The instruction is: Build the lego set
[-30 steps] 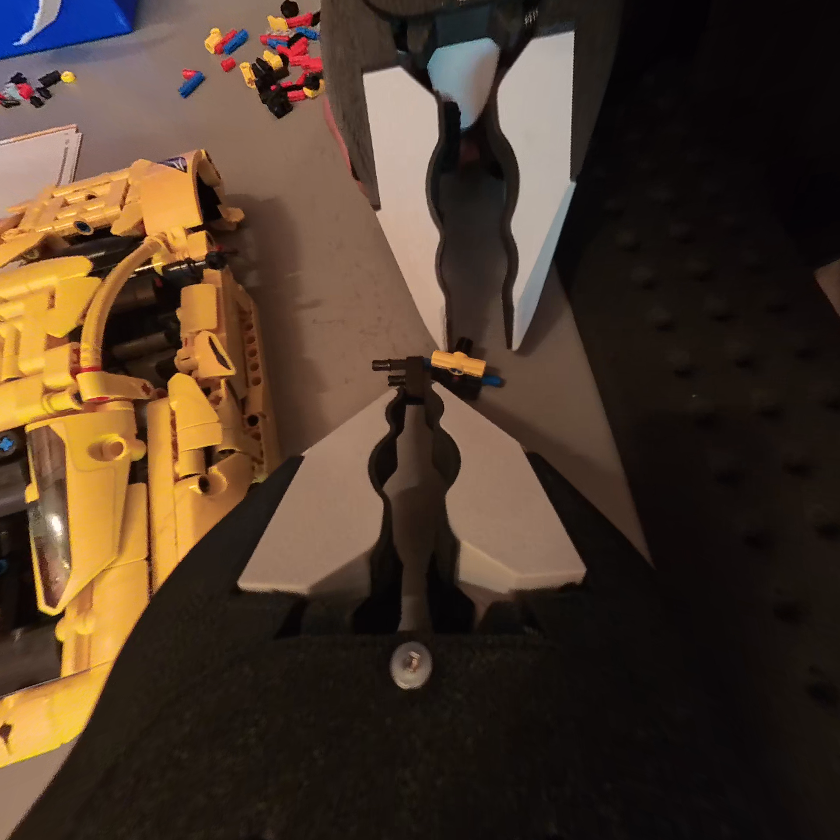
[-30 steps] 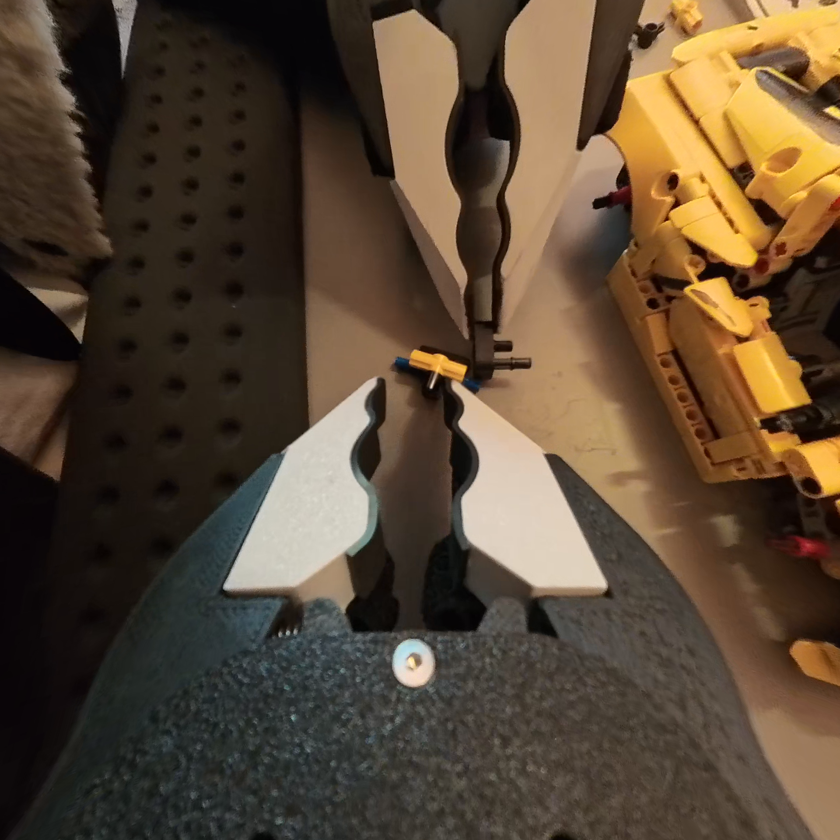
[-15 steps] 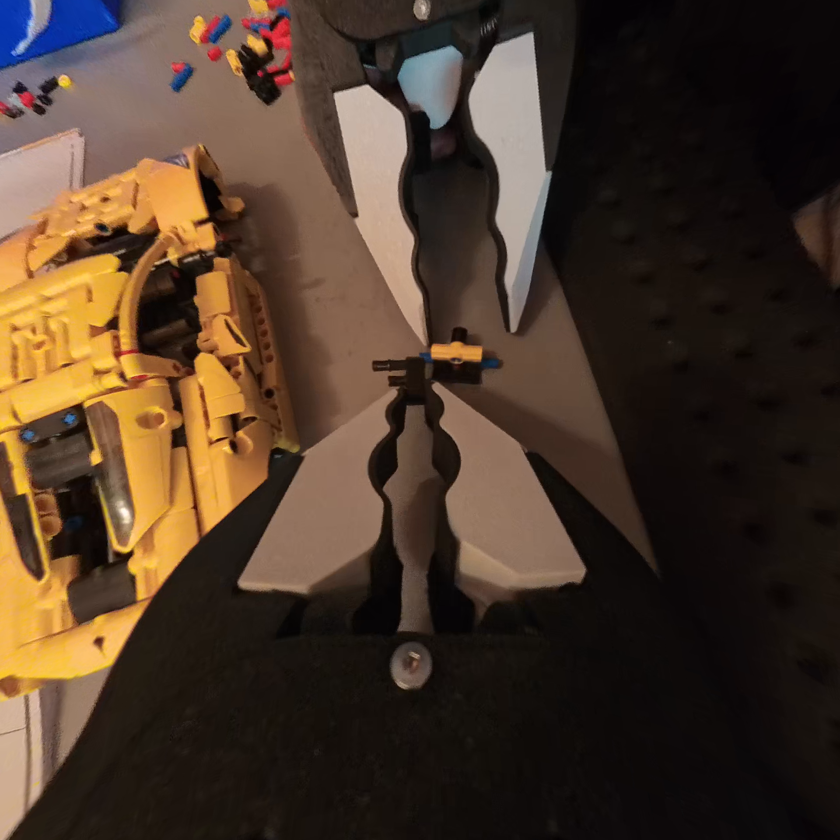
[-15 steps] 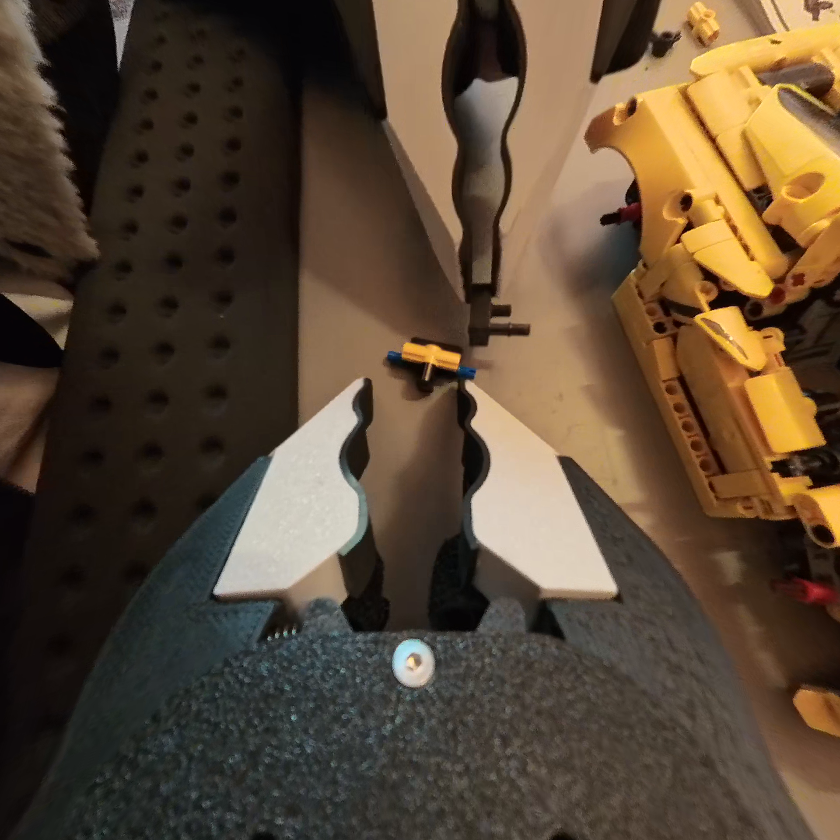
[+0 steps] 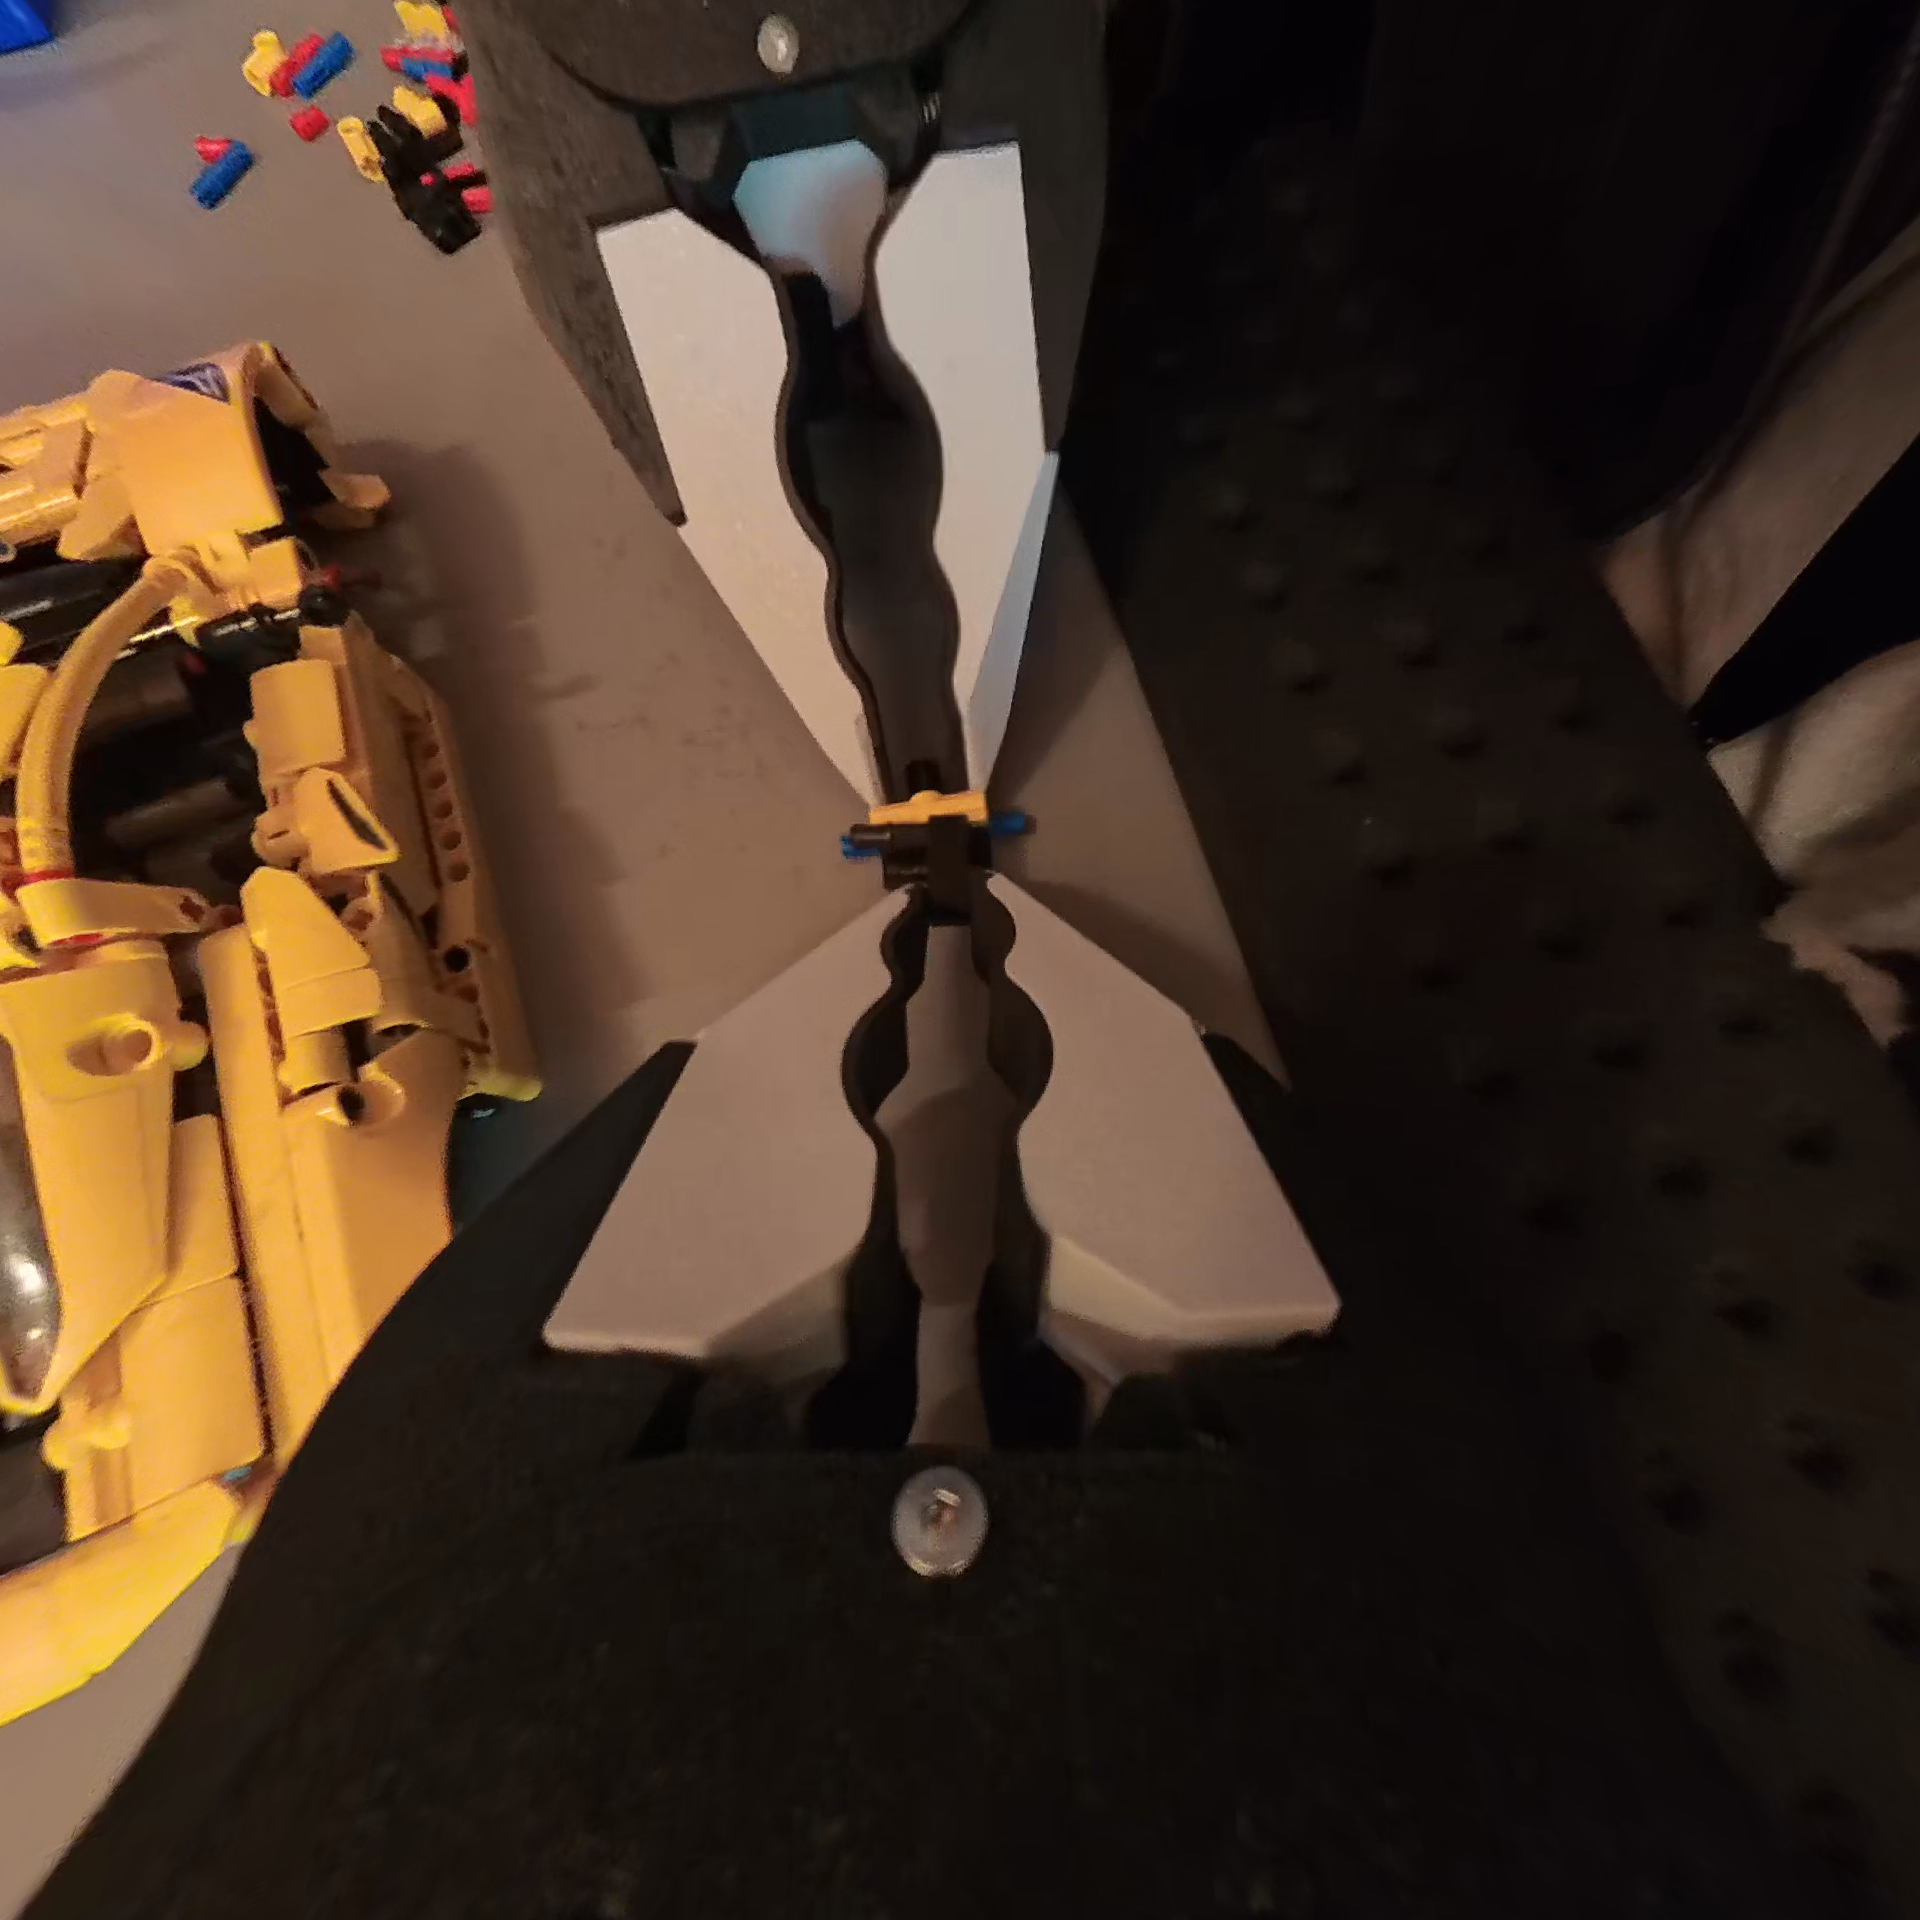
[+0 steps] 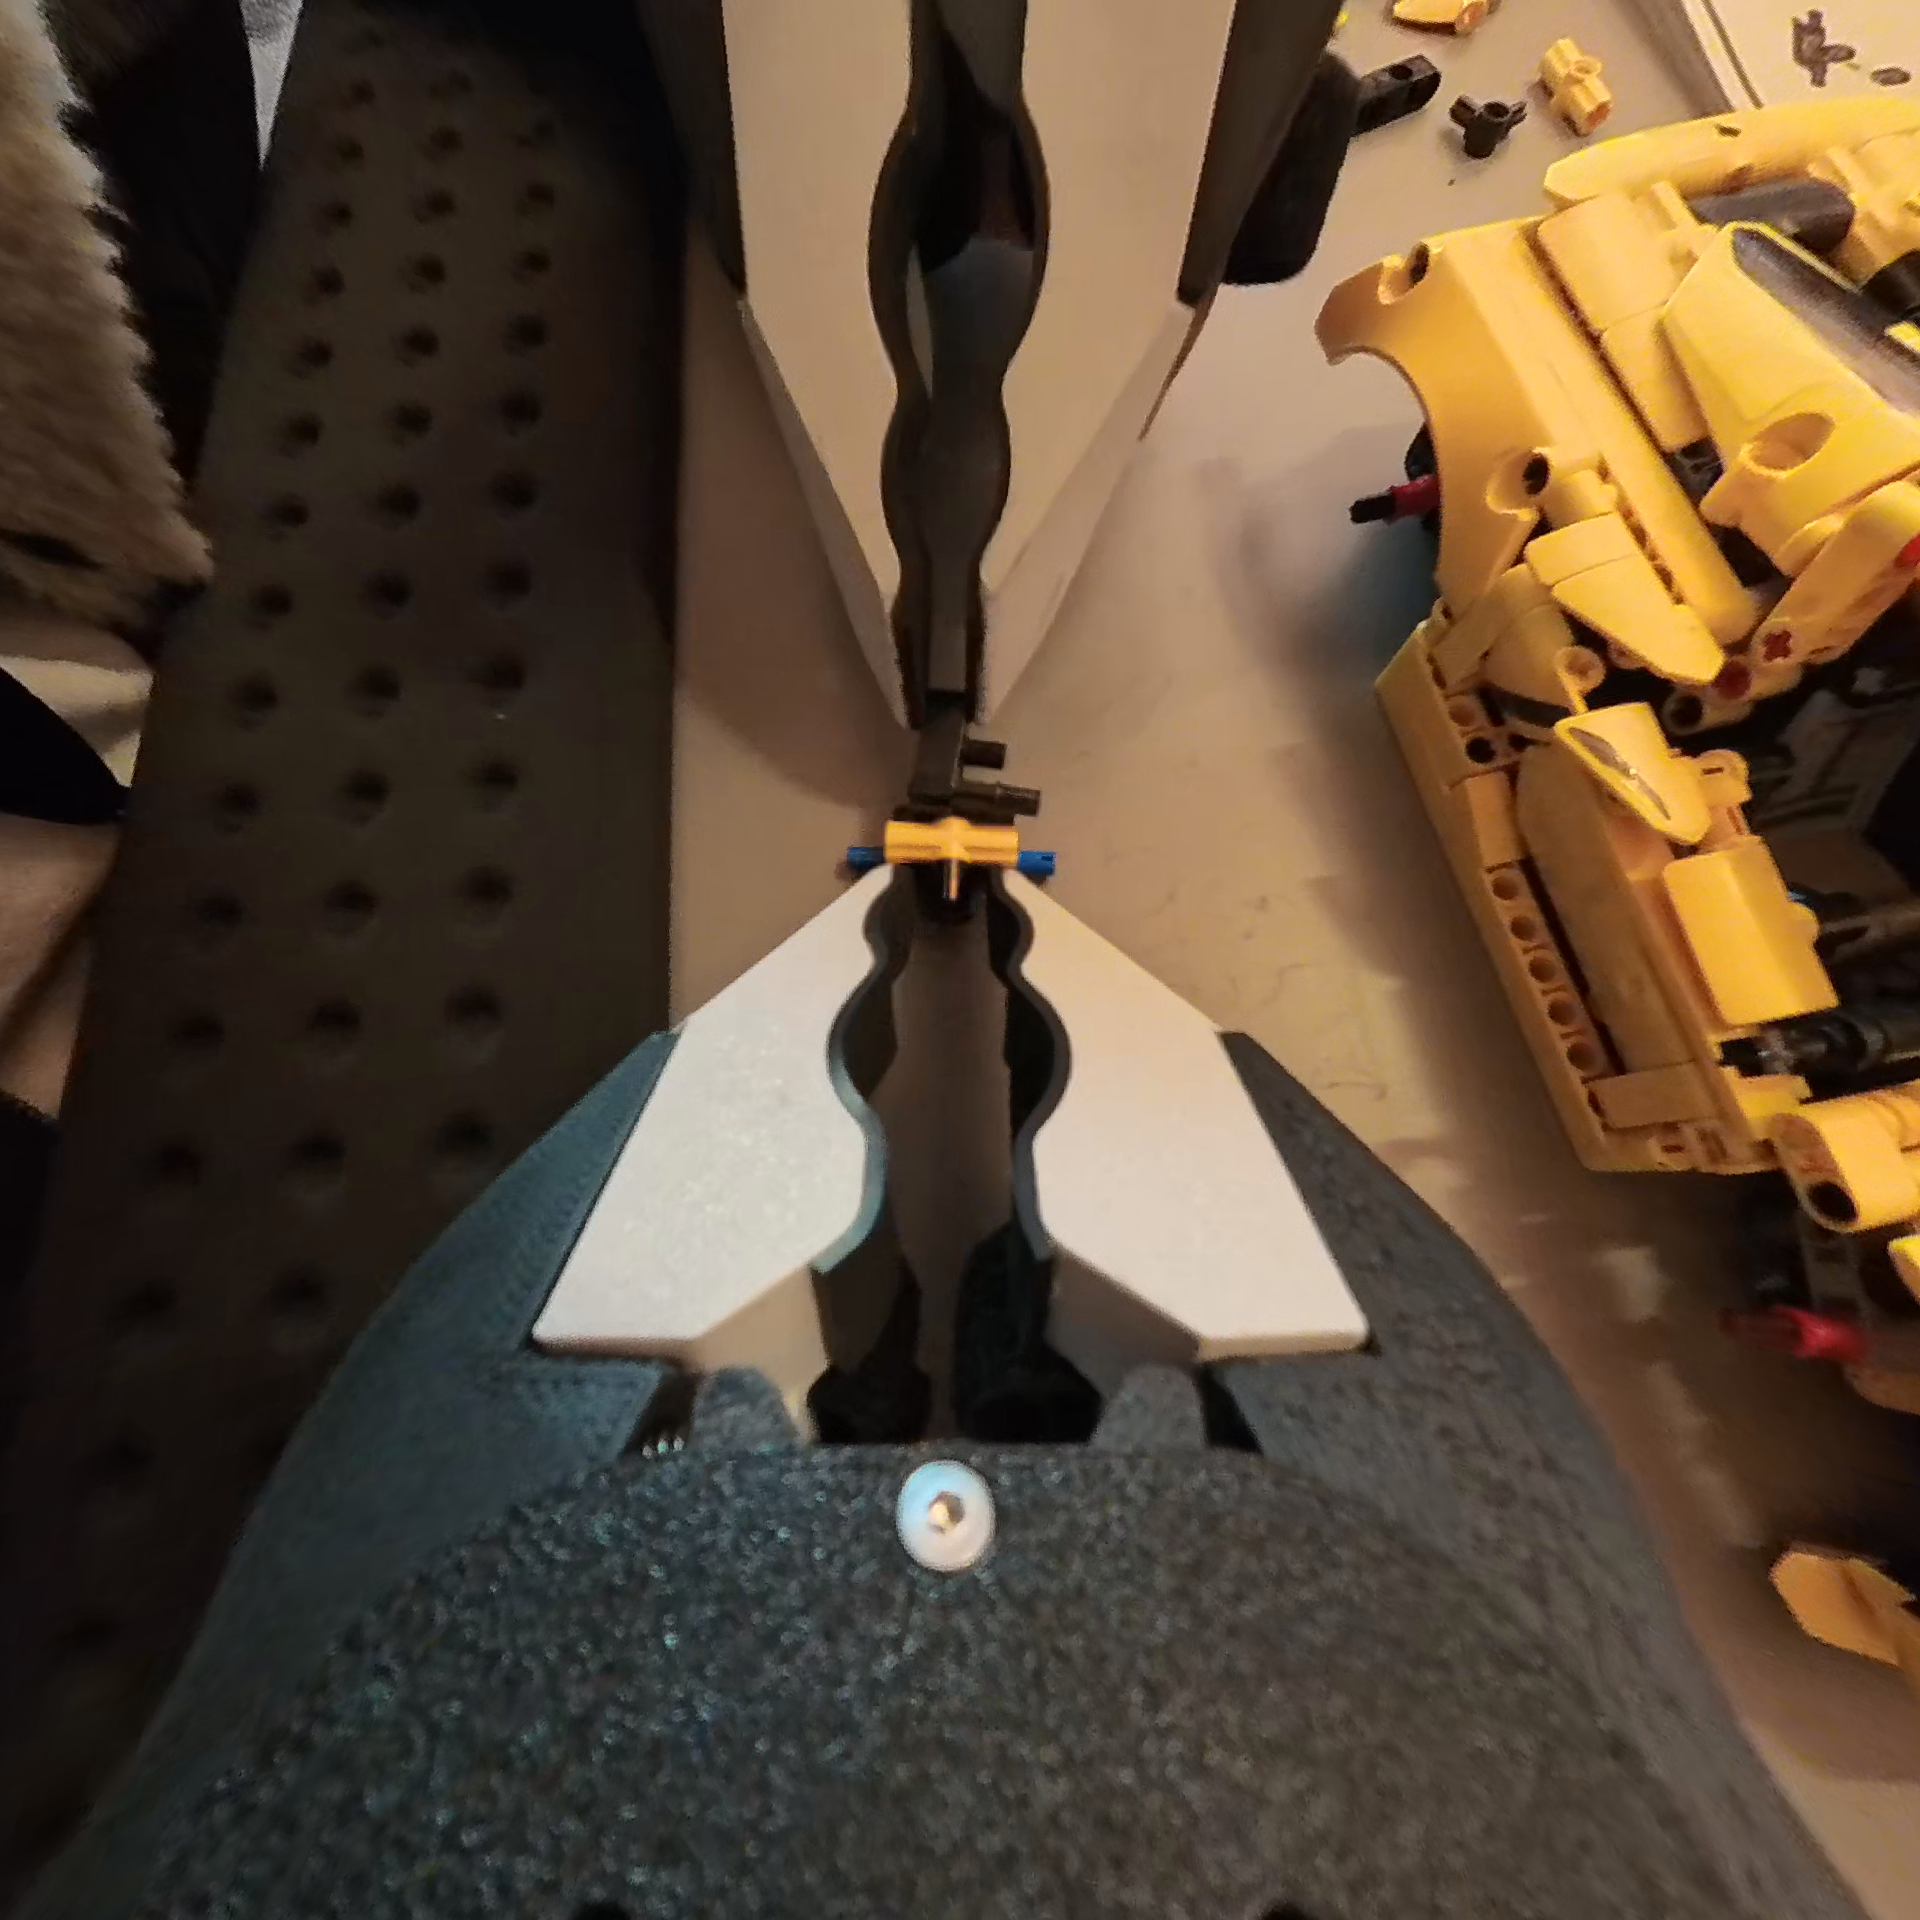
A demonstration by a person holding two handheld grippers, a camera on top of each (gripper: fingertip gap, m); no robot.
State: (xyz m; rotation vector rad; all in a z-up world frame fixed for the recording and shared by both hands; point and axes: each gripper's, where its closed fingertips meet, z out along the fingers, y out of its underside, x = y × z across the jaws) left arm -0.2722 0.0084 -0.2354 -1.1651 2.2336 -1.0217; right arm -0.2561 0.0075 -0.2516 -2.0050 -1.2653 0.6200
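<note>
My left gripper (image 5: 940, 909) is shut on a small black connector (image 5: 940, 857). My right gripper (image 6: 948, 896) is shut on a small yellow connector (image 6: 951, 842) with a blue pin through it. The two grippers meet tip to tip above the table edge, and the yellow piece is pressed against the black connector (image 6: 961, 774). The right gripper (image 5: 925, 777) comes in from the top of the left wrist view, and the left gripper (image 6: 945, 707) from the top of the right wrist view. The large yellow lego car (image 5: 208, 935) lies beside them on the table and also shows in the right wrist view (image 6: 1662, 727).
Loose red, blue, yellow and black pieces (image 5: 416, 135) lie at the table's far side. A few small pieces (image 6: 1538, 94) lie by a paper sheet. A dark perforated surface (image 6: 364, 727) runs along the table edge, with something furry (image 6: 62, 364) beyond it. Left and right tips are no more than a few centimetres apart.
My right gripper was open beside the yellow piece and has shut on it. The two grippers have drawn together so the yellow and black pieces now touch.
</note>
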